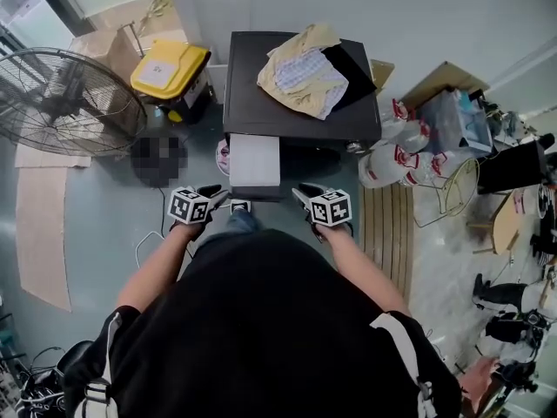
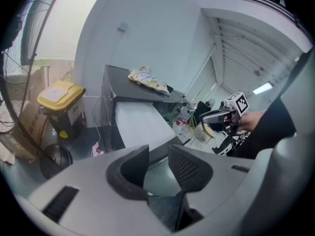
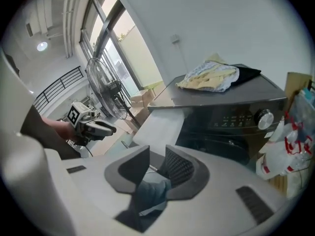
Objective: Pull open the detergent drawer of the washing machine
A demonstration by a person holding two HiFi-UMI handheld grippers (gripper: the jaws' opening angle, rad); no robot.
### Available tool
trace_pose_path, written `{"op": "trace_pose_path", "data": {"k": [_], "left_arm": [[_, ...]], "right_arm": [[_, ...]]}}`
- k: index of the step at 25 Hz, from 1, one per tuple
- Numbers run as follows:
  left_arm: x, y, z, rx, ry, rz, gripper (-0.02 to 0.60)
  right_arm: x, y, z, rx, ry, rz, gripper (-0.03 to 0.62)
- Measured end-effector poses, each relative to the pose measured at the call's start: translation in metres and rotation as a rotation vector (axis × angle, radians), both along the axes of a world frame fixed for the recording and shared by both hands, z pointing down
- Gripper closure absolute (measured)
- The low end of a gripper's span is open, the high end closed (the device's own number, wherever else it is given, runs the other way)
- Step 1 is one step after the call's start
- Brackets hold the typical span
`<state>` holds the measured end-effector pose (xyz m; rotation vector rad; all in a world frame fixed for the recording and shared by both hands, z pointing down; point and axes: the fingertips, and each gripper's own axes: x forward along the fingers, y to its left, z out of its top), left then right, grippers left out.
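The washer (image 1: 261, 111) is seen against the wall, with clothes (image 1: 303, 75) heaped on its dark top. The white drawer (image 1: 254, 159) is drawn out from the left part of its front, toward the person. The left gripper (image 1: 218, 197) is held just left of the drawer's near end and the right gripper (image 1: 305, 193) just right of it, so the drawer lies between them; no contact is seen. Both grippers are released: in each gripper view the jaws are parted with nothing between them, and the drawer is seen ahead, beyond the tips.
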<state>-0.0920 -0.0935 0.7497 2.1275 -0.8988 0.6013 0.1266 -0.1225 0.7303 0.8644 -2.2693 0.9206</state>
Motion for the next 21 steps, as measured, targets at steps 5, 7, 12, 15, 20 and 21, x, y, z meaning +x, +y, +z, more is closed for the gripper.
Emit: {"op": "trace_pose_path", "data": {"k": [5,7,12,15,20,21], "left_arm": [[-0.005,0.0,-0.015,0.034,0.01,-0.028,0.457],[-0.006,0.001,-0.02,0.045,0.015,-0.034,0.459],[-0.007,0.004,-0.032,0.074,0.021,-0.054,0.465],[-0.008,0.003,-0.039,0.087,0.026,-0.062,0.466],[-0.007,0.001,-0.047,0.109,0.03,-0.065,0.469],[-0.006,0.001,-0.048,0.113,0.03,-0.065,0.471]], "right_arm": [[0.014,-0.011,-0.023,0.059,-0.001,0.031,0.496],[0.018,-0.011,-0.03,0.076,-0.006,0.037,0.496],[0.023,-0.007,-0.045,0.115,-0.017,0.049,0.496],[0.025,-0.005,-0.051,0.132,-0.017,0.055,0.496],[0.027,0.001,-0.06,0.153,-0.025,0.059,0.496],[0.028,0.002,-0.061,0.157,-0.027,0.06,0.496]]}}
